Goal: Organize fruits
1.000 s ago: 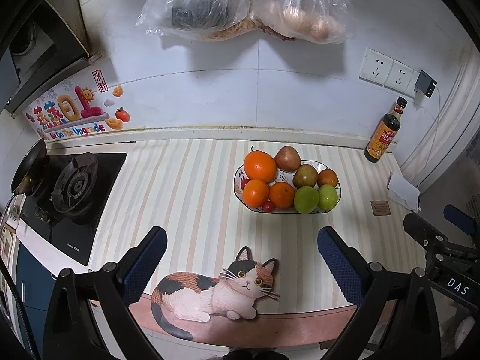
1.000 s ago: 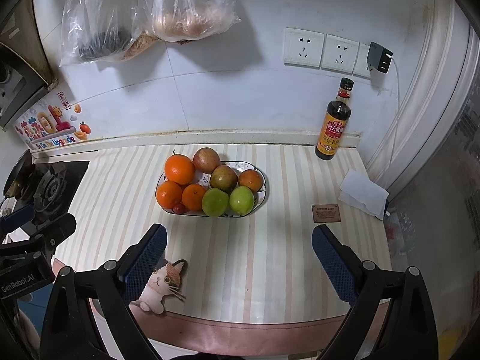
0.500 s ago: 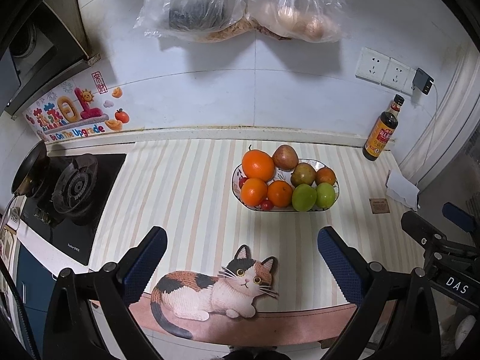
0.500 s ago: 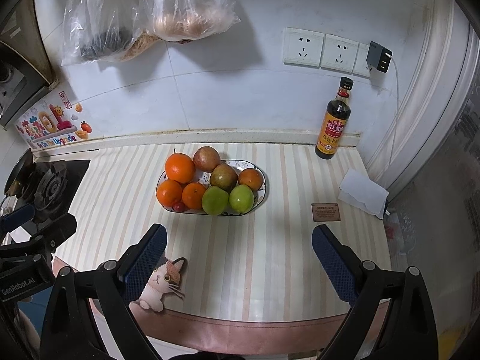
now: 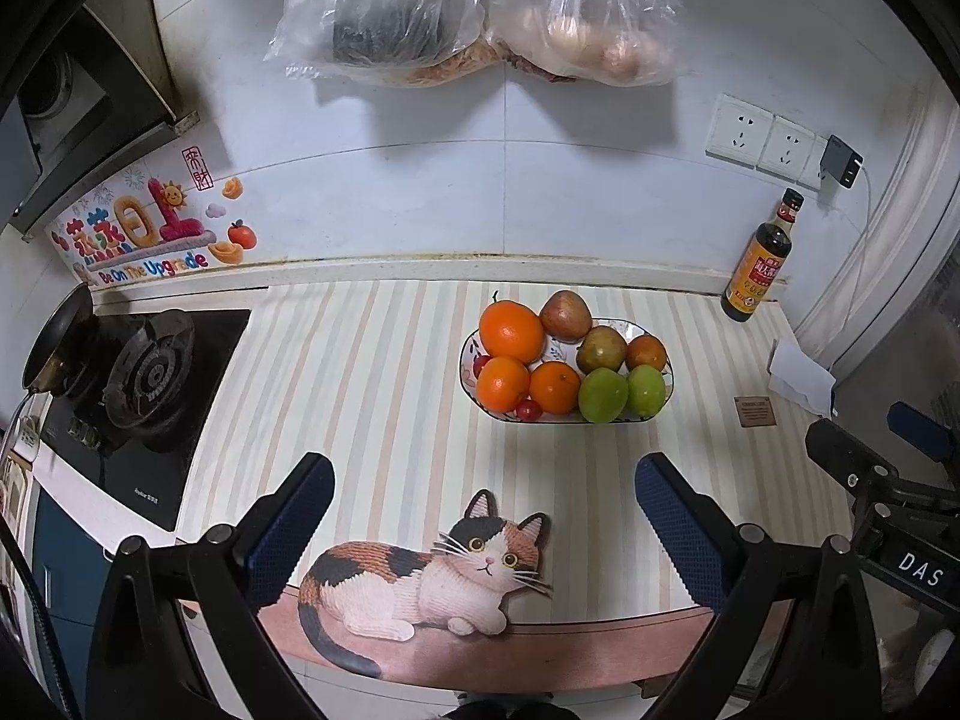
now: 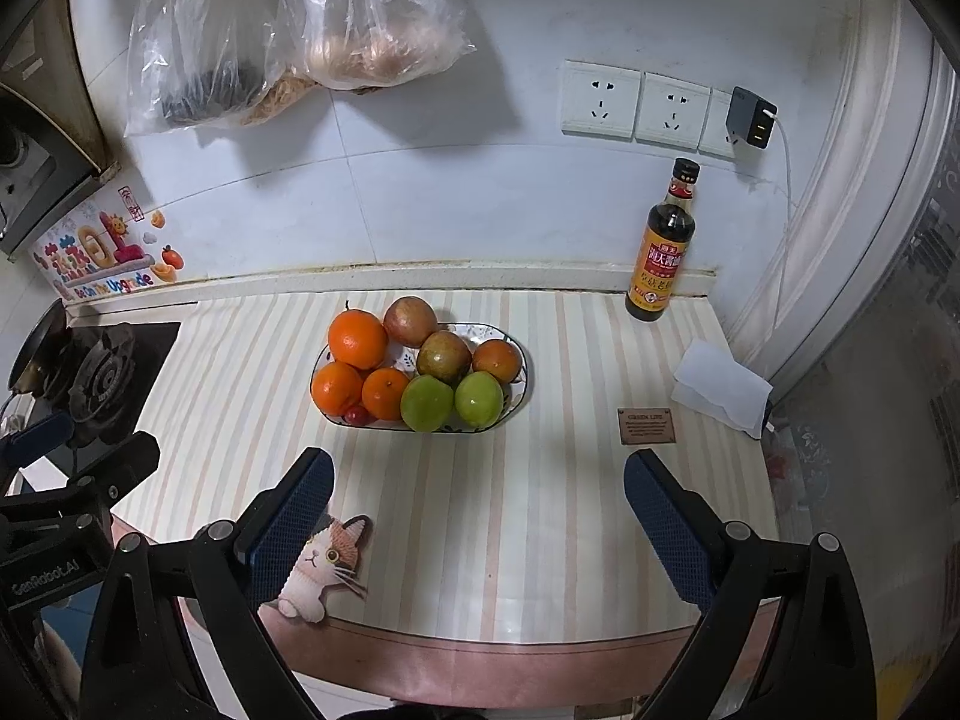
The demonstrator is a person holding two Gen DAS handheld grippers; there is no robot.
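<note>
Left wrist view is filled mostly by the striped counter (image 5: 372,384), whose near edge is cut off by the frame and partly covered by the left gripper (image 5: 483,516). The stove (image 5: 150,372) at the far left is bent by the lens and only partly seen. Two plastic bags (image 5: 474,18) are hung on the wall above; their contents are blurred by the film and cannot be named with certainty. The cat sticker (image 5: 432,582) is seen whole at the counter's front edge, between the blue pads. The plate (image 5: 660,405) is set toward the back middle of the counter, and most of its surface is hidden by the fruit piled on it: a large orange (image 5: 511,330), two green apples (image 5: 624,393) at the front, and a small red fruit (image 5: 528,410) too small to identify.

In the right wrist view, the right gripper (image 6: 477,516) is held above the near counter edge, pointed toward the plate (image 6: 522,387), well short of it. The sauce bottle (image 6: 663,246) is stood upright against the wall, and a folded white paper (image 6: 720,387) is laid near the corner. The writing on a small brown card (image 6: 647,425) cannot be read.

Both grippers are held with fingers wide apart, with nothing between them.
</note>
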